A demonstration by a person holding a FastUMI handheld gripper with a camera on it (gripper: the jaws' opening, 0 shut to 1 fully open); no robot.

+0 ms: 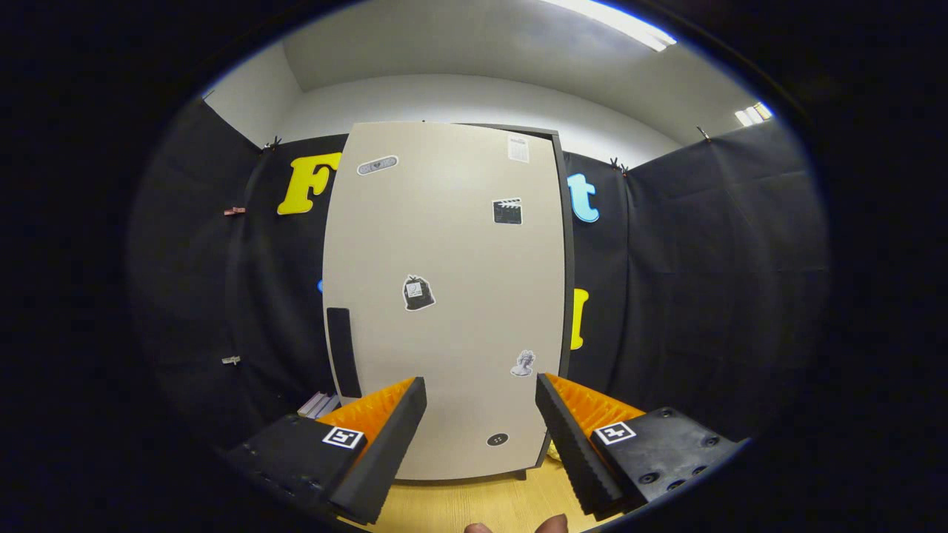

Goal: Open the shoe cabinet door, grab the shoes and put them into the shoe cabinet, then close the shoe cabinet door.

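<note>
The cabinet (444,296) stands upright on the wood floor against the far wall, a tall pale beige box with a dark frame showing along its right side. Its door (459,252) is shut (several small stickers dot the front), and a dark vertical handle (343,353) sits low on its left edge.

Probably a recording booth, black cloth walls (703,281), clipped up, wood-look floor (474,503), ceiling strip light (615,21)
</note>
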